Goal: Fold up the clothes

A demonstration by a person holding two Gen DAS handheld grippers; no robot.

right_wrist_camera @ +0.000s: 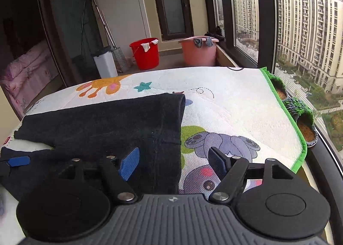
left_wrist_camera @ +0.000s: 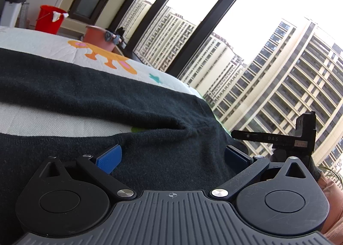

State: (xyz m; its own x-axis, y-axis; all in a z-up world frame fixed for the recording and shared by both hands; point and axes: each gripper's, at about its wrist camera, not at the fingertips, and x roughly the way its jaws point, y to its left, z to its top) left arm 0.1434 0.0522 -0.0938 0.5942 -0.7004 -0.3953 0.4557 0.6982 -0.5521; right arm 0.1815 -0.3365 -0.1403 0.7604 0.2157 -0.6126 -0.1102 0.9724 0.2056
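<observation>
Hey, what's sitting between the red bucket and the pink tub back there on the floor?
Nothing sits there. In the right wrist view the red bucket and the pink tub stand apart, with only bare floor between them.

light: bright daylight through window (left_wrist_camera: 193, 19) | glare: sky blown out white | shadows: soft | dim: room interior (right_wrist_camera: 32, 30) | distortion: strong fisheye edge bending | focus: mostly sharp
</observation>
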